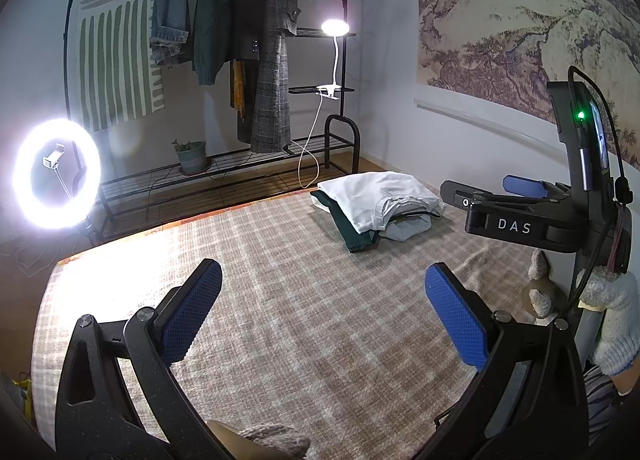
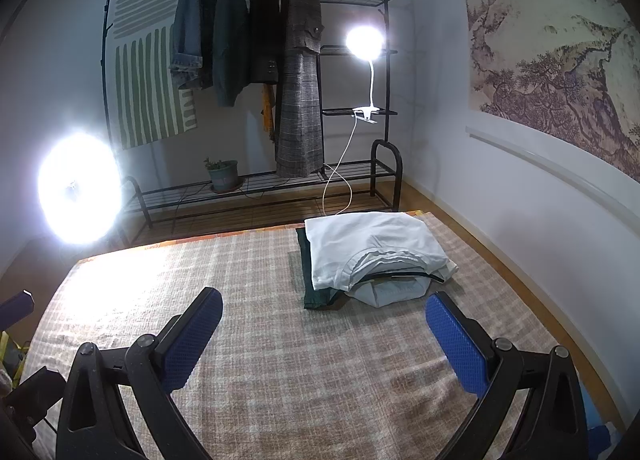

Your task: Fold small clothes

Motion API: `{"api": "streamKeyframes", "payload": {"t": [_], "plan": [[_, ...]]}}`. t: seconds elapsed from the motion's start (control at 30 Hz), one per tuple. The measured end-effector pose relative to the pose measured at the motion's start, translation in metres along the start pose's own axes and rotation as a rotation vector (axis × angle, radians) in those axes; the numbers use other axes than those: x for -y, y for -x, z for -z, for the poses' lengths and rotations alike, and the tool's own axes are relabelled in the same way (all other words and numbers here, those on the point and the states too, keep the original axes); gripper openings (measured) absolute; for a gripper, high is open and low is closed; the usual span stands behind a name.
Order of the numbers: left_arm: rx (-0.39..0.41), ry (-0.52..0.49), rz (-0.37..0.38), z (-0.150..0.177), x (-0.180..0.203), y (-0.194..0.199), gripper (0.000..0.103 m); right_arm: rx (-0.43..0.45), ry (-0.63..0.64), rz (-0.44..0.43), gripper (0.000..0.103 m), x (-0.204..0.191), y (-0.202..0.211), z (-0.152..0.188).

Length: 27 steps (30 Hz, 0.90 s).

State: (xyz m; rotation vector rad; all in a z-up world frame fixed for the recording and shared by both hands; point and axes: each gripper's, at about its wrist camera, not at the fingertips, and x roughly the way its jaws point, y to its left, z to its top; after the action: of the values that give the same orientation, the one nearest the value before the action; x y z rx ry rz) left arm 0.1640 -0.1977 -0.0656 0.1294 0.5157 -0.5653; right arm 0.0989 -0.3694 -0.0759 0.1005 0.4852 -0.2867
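Observation:
A stack of folded clothes [image 1: 376, 208] [image 2: 372, 256] lies at the far right of the checked blanket [image 1: 280, 300] [image 2: 280, 340]: a white shirt on top, a dark green piece and a pale grey piece under it. My left gripper [image 1: 323, 288] is open above bare blanket, nothing between its blue pads. My right gripper [image 2: 324, 316] is open too, its right fingertip [image 2: 440, 308] close to the stack's near edge. In the left wrist view the right gripper's body [image 1: 516, 220] hovers at the right, held by a gloved hand [image 1: 612, 312].
A black coat rack [image 1: 248, 60] [image 2: 256, 60] with hanging jackets stands behind the blanket, a potted plant [image 1: 192, 156] on its bottom shelf. A ring light [image 1: 56, 174] glares at the left, a clip lamp [image 1: 335, 28] shines at the rack. Wooden floor edges the blanket.

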Motion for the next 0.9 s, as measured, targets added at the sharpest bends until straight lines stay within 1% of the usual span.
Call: {"api": "streamKeyframes", "payload": {"t": [0.63, 0.9], "plan": [[0.003, 0.001, -0.002, -0.0018, 0.004, 0.0003, 0.103, -0.001, -0.001, -0.002, 0.103, -0.0005, 0.0001, 0.0001], [-0.013, 0.015, -0.009, -0.0001, 0.0035, -0.0024, 0.103, -0.006, 0.002, -0.007, 0.103, -0.0013, -0.0008, 0.0004]]}}
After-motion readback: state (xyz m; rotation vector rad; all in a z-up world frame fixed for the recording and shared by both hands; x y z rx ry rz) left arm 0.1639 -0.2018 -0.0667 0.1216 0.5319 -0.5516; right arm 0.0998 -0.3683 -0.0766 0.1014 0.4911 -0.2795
